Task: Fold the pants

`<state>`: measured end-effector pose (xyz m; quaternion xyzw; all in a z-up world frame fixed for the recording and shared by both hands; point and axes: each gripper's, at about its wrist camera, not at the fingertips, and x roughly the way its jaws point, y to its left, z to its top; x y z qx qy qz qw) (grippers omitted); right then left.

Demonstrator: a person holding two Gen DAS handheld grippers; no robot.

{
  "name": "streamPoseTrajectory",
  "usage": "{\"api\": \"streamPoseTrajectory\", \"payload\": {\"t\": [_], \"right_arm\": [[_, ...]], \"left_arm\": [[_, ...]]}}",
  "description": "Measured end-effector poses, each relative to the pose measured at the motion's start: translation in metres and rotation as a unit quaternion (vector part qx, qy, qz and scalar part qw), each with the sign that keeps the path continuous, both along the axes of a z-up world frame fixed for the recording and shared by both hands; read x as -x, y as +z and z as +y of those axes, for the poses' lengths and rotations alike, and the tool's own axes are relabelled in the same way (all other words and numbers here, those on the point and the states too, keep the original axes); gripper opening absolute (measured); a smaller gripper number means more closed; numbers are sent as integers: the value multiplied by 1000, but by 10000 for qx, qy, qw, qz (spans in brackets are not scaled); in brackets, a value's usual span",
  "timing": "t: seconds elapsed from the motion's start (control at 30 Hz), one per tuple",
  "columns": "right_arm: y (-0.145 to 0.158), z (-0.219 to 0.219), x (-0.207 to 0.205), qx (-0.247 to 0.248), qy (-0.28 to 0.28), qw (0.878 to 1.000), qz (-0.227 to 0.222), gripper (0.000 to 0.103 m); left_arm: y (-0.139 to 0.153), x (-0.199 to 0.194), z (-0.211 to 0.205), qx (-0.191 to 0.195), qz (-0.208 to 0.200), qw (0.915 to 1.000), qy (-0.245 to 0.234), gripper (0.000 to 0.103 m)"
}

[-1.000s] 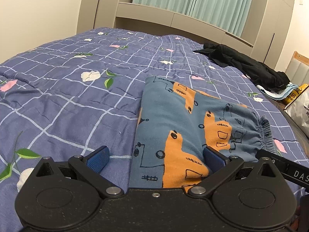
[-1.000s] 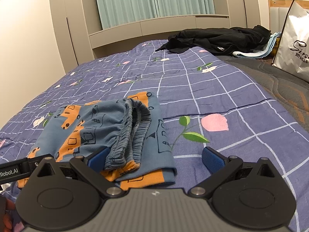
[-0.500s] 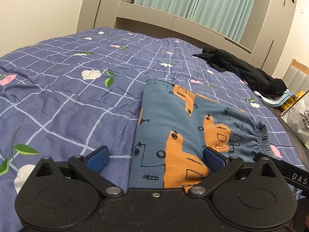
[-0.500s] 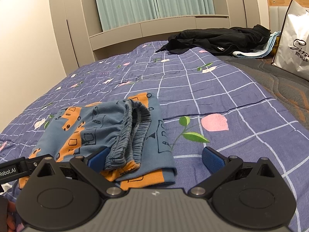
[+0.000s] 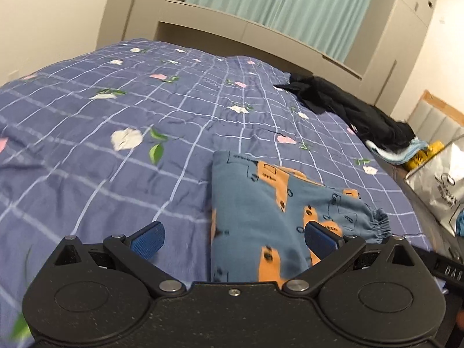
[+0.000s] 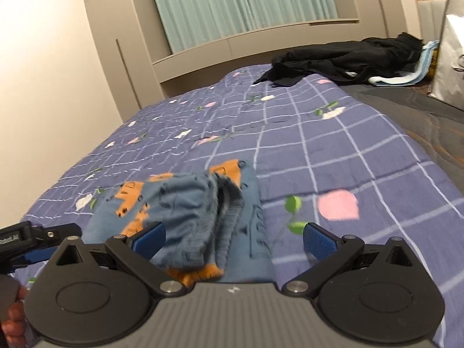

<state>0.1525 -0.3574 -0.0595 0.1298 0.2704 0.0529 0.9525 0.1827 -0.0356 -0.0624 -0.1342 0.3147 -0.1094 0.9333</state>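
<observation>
Left wrist view, left gripper (image 5: 233, 239) spread wide, empty, folded blue cotton pants with orange print (image 5: 269, 214) ahead toward its right finger, near edge hidden by the body, right wrist view, right gripper (image 6: 233, 239) wide, empty, pants' (image 6: 203, 217) gathered waistband near its left finger, blurred.

Folded pants (image 6: 203, 211), somewhat blurred, lie on the quilt (image 6: 333, 150) between the right gripper's (image 6: 233, 239) spread jaws.

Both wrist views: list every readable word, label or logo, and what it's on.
"DAS", cut off: other gripper's body, left wrist view.
"obot.AI", cut off: other gripper's body, right wrist view.
White bag: dark logo and text, unreadable.
Black clothes: small white mark, unreadable.
</observation>
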Motion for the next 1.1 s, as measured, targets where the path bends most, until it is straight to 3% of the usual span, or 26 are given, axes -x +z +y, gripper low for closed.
{"api": "streamPoseTrajectory", "payload": {"t": [0.27,0.6,0.9,1.1], "right_arm": [[-5,-4,-48,-201,277,9987,389,103],[-11,3,-44,-131,241,9992,304,102],[-9,7,-33,-365,179,9987,314,70],[-9,-1,-28,-703,99,9970,315,55]], "left_arm": [[-17,-31,-11,-273,349,9988,-219,103],[-13,-30,-16,-467,416,9975,-334,102],[-4,-27,-19,-425,534,9962,-546,102],[1,-29,-12,-51,684,9962,-534,89]]}}
